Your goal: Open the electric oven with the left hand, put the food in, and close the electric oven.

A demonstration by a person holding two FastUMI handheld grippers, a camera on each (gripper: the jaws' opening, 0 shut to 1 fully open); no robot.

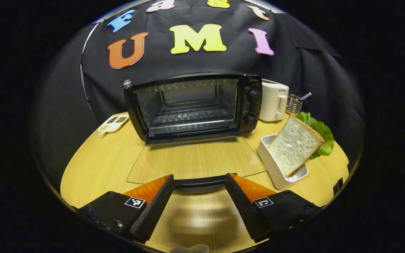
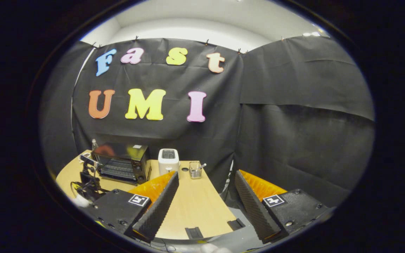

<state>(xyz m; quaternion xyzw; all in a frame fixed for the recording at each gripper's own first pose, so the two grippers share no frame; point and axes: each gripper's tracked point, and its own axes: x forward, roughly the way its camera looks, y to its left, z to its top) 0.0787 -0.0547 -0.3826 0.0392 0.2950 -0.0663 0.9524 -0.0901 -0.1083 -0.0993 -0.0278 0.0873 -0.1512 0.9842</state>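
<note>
The black electric oven [image 1: 248, 105] stands open at the back of the round wooden table [image 1: 97, 165]. Its glass door [image 1: 195, 158] lies flat toward me, and the wire rack inside is bare. My left gripper [image 1: 199, 177] is open, its fingers spread on either side of the door's black handle [image 1: 199, 182]. A slice of white bread [image 1: 294, 146] leans upright in a white dish [image 1: 272, 165] to the right of the door. My right gripper [image 2: 206, 174] is open with nothing between its fingers, held high off the table's right edge, far from the oven [image 2: 123, 158].
Green lettuce [image 1: 323, 135] lies behind the bread. A white toaster [image 1: 274, 102] and a wire utensil basket [image 1: 294, 103] stand right of the oven. A small white tray [image 1: 113, 123] sits at the oven's left. In the right gripper view the table's near edge [image 2: 195, 207] curves below the fingers.
</note>
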